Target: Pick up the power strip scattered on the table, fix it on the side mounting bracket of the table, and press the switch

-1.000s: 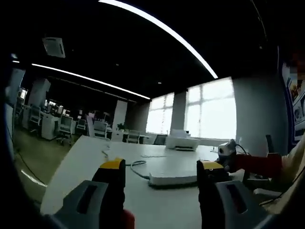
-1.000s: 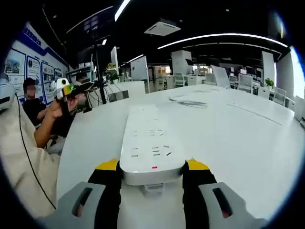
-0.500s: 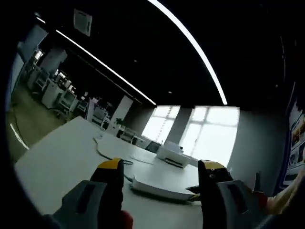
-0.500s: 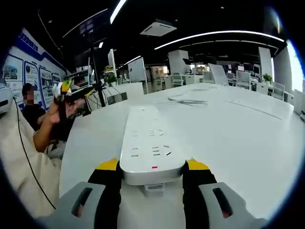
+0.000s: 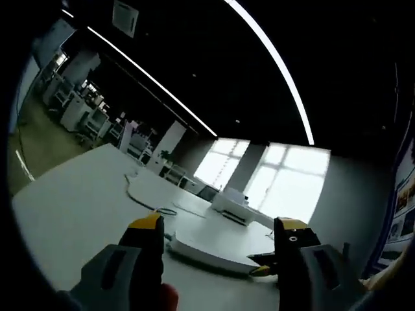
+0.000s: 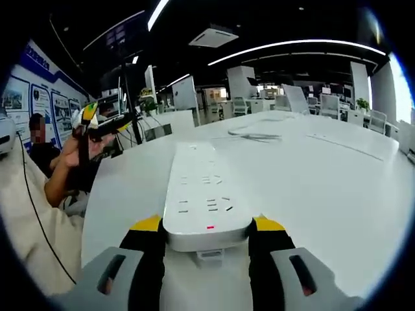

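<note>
Left claw [image 5: 217, 228] tilted up; long white power strip [image 6: 206, 194].

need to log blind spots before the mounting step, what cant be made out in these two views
- Side mounting bracket: not identifiable in either view, so where the strip goes is unknown.
- Long white plastic power strip: in the right gripper view its near end sits between the right gripper jaws; whether they pinch it cannot be told.
- Small red mark on its near end: too small to identify as the switch.
- Thin grey cable: in the left gripper view, blurred, its end unclear.
</note>
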Tool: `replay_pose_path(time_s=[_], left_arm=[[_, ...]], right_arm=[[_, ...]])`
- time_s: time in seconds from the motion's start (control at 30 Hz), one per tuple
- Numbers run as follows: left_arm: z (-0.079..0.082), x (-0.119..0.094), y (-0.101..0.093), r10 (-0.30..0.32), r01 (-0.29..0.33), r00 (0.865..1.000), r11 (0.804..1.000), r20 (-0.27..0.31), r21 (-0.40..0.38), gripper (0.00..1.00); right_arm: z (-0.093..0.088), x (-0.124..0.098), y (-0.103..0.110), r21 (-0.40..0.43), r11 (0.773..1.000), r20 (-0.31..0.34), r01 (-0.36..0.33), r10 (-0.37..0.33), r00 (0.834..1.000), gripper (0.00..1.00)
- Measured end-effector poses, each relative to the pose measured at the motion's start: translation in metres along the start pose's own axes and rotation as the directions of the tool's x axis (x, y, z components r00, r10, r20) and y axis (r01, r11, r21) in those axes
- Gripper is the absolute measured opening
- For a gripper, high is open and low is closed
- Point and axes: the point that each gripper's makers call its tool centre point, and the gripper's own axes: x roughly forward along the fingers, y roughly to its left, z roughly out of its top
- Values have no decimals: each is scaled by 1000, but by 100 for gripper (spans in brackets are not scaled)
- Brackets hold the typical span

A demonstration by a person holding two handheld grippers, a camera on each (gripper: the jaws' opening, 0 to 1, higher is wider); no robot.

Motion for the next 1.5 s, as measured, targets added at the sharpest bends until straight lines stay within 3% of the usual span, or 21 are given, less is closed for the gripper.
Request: replay_pose_path(time_s=[0.43, 0.73, 0.87, 1.1, 1.3, 1.5], left_arm=[[-21, 21, -14, -11, 10, 999, 1000, -40, -29, 76], [-28, 32, -10, 19, -25, 996, 997, -85, -70, 76], [-40, 34, -18, 43, -53, 991, 995, -123, -85, 76], [-51, 43, -22, 52, -84, 984, 980, -172, -182, 75], [-55, 48, -42, 30, -62, 984, 982, -176, -176, 75], [-61, 55, -46, 29, -70, 980, 977, -198, -201, 75]], right_arm=[[0, 0, 0, 13, 1000, 2, -4, 4, 1000, 46], [0, 0, 0, 27, 1000, -6, 1, -1, 1000, 46], [0, 0, 0, 38, 999, -4, 3, -3, 1000, 46], [0, 0, 1, 49, 999, 7, 5, -5, 1000, 46], [0, 0, 2, 40, 999, 8, 19, -20, 1000, 46], [-1, 0, 1, 40, 999, 5, 24, -24, 1000, 46]])
